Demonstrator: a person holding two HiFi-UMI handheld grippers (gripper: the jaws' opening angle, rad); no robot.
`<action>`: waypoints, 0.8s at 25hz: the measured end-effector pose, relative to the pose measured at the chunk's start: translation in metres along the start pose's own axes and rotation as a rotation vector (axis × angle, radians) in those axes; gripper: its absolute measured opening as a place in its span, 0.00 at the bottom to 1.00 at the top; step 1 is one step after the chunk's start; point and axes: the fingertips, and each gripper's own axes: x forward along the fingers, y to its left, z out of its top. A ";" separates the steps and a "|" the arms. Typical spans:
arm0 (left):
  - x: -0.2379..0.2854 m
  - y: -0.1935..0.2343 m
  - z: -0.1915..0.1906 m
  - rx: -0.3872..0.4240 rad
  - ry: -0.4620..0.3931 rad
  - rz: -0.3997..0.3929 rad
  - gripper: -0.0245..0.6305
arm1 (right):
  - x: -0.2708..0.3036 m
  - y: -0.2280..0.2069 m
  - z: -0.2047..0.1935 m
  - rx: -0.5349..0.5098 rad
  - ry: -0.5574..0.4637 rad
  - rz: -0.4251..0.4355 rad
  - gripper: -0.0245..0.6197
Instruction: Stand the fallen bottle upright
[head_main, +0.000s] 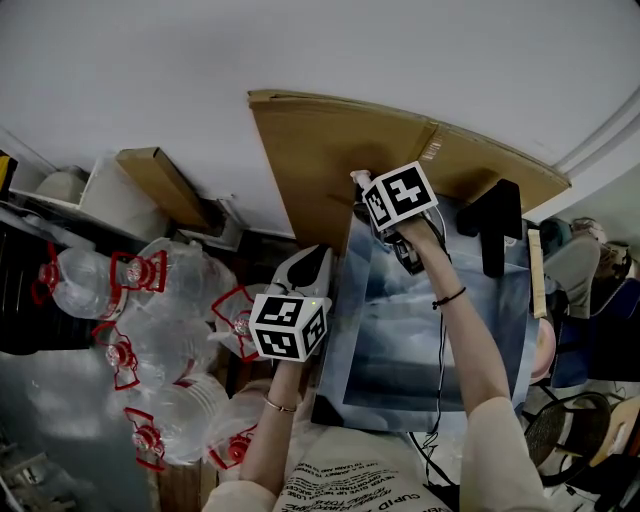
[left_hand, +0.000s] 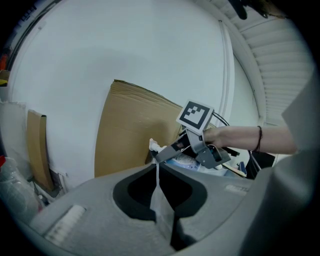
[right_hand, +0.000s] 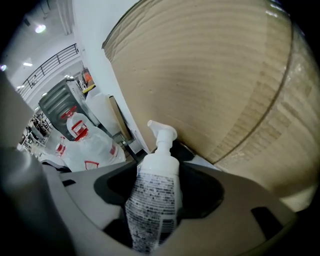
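Right hand-held gripper (right_hand: 156, 192) is seen closed around the body of the white pump bottle (right_hand: 160, 157), which is held at the far edge of the bench (head_main: 400, 350), its pump end toward a leaning cardboard sheet (head_main: 330, 150). Left hand-held gripper (left_hand: 159, 180) is kept shut and empty, apart from it. Grasping seems done; next the bottle should be tipped base-down, set flat and released.
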 end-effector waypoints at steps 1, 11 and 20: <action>0.000 0.000 0.000 0.001 0.000 0.001 0.09 | 0.000 -0.001 0.000 0.006 -0.003 0.000 0.45; -0.006 -0.001 0.005 -0.003 -0.014 0.017 0.09 | -0.017 0.000 0.005 0.040 -0.085 0.007 0.45; -0.009 -0.013 0.013 -0.007 -0.038 0.030 0.09 | -0.053 0.005 0.023 0.064 -0.285 0.035 0.45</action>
